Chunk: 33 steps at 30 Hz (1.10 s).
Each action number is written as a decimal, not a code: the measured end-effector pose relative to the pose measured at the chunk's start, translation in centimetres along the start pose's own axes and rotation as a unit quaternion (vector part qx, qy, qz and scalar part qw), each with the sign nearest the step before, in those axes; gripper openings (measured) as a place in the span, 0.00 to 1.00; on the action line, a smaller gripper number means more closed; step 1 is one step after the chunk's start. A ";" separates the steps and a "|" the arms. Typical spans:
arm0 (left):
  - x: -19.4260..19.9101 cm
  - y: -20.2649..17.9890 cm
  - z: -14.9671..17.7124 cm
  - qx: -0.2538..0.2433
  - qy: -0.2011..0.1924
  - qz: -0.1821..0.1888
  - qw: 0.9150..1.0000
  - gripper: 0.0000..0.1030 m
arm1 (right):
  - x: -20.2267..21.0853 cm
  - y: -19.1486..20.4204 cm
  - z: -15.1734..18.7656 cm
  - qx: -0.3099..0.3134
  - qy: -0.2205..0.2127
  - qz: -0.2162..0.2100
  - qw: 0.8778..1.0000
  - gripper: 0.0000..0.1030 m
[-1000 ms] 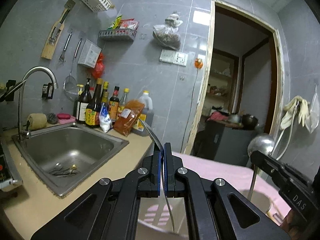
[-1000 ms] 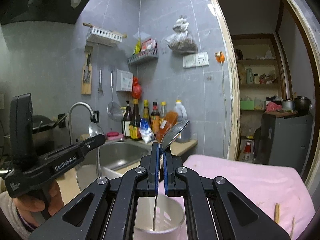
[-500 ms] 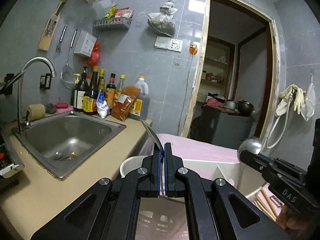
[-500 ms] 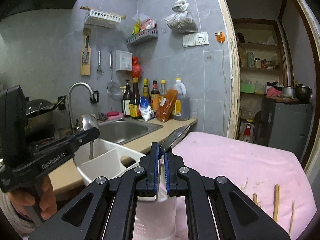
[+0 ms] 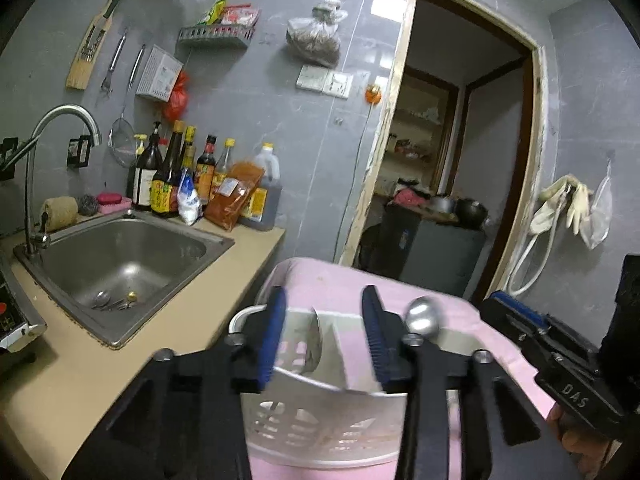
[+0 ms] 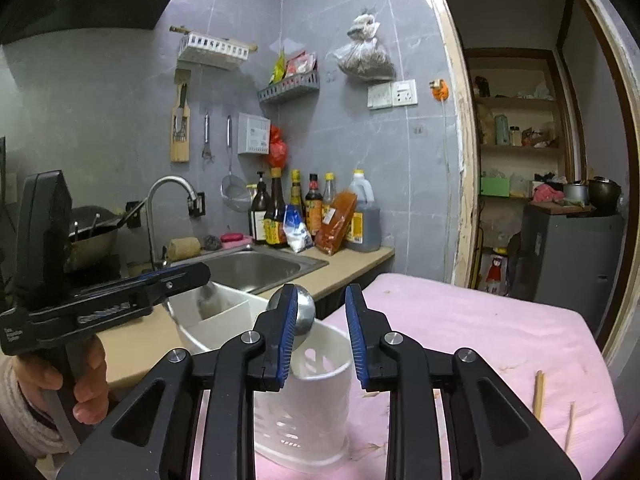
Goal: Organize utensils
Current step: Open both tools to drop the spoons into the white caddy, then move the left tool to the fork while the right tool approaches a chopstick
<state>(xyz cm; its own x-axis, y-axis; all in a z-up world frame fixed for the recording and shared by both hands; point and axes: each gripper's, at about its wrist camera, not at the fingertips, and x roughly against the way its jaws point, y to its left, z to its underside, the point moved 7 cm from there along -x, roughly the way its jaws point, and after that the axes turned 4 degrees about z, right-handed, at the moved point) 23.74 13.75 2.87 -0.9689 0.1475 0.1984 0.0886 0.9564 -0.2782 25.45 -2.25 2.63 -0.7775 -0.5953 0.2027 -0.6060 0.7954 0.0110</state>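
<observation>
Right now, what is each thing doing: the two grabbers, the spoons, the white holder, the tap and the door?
Left gripper: open, empty.
Right gripper: open, empty.
Left spoon: standing in the holder, free.
Right spoon: standing in the holder, bowl up.
Holder: upright on the pink cloth.
Tap: no water running.
Doorway: open.

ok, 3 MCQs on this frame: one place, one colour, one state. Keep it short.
1. Where does the caddy stand?
A. in the sink
B. on the pink cloth
C. on the wall shelf

2. Gripper pad colour?
A. blue
B. red
C. white

3. Both grippers are:
A. shut on spoons
B. open
C. out of view

Key: 1 B, the pink cloth lies under its base. 2 A, blue strips line the fingers. 3 B, the left gripper and right gripper stand apart, with spoons standing in the caddy.
</observation>
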 end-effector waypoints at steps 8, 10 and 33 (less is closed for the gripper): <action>1.4 -4.0 -1.6 -0.027 -0.022 0.016 0.999 0.59 | 3.2 -2.8 -1.2 -0.015 -0.032 0.042 0.998 0.58; 1.5 -5.1 -1.6 -0.032 -0.026 0.021 0.999 0.63 | 4.5 -3.7 -1.4 -0.015 -0.041 0.059 0.997 0.69; -4.0 -17.9 5.9 -0.106 0.100 0.111 0.983 0.88 | 16.1 -17.7 2.5 -0.039 -0.017 0.218 0.975 1.00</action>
<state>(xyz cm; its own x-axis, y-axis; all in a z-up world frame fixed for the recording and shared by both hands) 24.71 -5.44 1.52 -0.8569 0.3858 0.3418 0.3602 0.9226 -0.1383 23.27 -26.18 3.22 -0.9645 -0.2002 0.1724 -0.2023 0.9793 0.0057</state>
